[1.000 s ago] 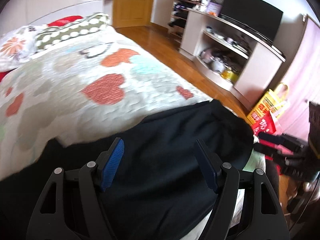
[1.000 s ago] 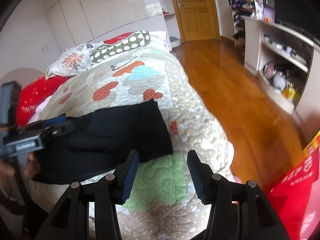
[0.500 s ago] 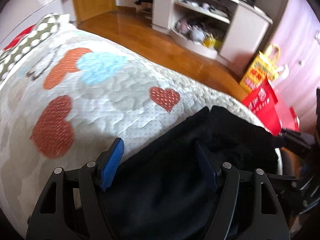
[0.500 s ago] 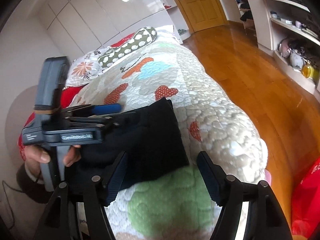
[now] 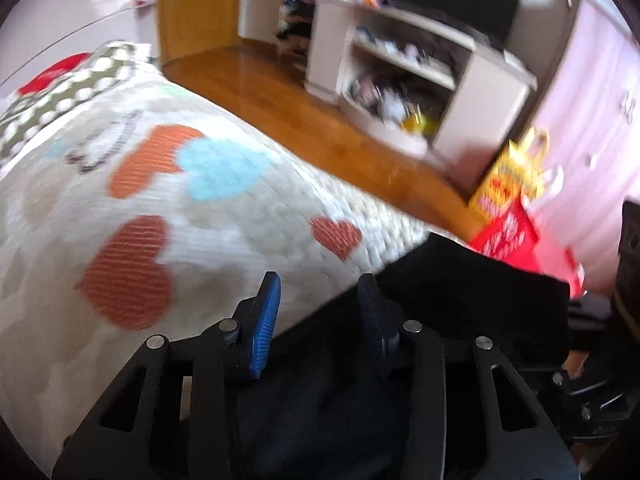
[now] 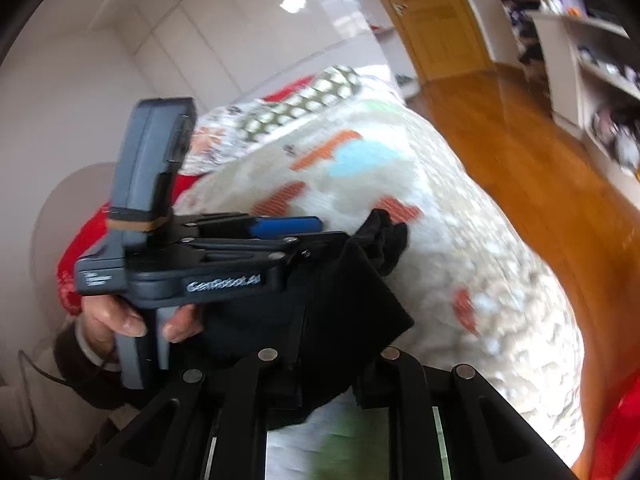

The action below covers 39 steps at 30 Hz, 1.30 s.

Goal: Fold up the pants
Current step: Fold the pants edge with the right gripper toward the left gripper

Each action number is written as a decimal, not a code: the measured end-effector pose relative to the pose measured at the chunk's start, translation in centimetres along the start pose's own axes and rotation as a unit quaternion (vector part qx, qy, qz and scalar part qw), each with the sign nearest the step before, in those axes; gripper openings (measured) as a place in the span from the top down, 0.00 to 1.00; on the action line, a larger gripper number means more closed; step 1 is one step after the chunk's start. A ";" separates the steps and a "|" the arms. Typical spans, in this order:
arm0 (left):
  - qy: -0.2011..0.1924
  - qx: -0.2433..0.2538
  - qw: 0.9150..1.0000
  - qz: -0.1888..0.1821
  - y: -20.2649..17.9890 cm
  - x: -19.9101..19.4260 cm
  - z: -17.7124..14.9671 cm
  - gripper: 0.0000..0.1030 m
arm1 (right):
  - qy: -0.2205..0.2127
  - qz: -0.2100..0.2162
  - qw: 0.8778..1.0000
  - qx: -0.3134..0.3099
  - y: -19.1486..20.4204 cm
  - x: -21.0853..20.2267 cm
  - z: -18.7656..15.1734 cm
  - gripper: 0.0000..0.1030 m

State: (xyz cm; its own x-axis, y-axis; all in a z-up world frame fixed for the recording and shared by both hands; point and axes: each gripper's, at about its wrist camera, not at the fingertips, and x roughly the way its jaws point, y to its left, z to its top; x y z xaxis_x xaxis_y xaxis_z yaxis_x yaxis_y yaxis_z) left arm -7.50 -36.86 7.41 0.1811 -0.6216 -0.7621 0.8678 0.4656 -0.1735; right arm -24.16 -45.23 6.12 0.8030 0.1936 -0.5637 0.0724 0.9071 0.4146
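Observation:
Black pants lie across the near end of a heart-patterned quilt. In the left wrist view my left gripper hangs over their upper edge. Its blue pads are closing, a gap still shows, and cloth and quilt lie between them. In the right wrist view the pants are gathered up between the fingers of my right gripper. It is closing on them, and the cloth hides its pads. The left gripper, held by a hand, reaches in from the left, with bunched cloth at its tips.
Pillows sit at the head of the bed. A wooden floor runs along the bed's right side to a door. A white TV cabinet stands beyond it. Red and yellow bags stand near the bed's corner.
Both grippers' jaws have narrowed. The right gripper moved onto the pants' corner, and cloth now sits raised between its fingers. The left gripper shifted along the pants' edge, towards the right one.

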 end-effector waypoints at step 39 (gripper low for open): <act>-0.012 -0.149 0.983 0.109 2.5 -9.5 -15.0 0.86 | 0.066 -0.029 0.993 -0.099 10.1 4.3 -2.6 0.32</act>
State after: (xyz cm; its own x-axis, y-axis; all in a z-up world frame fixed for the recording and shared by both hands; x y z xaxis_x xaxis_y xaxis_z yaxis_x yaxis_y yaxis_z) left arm -13.94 -20.32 4.92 0.3609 -0.4998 -0.7874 0.6343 0.7505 -0.1857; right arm -21.53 -34.30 6.06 0.7161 0.1738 -0.6760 -0.0111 0.9712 0.2379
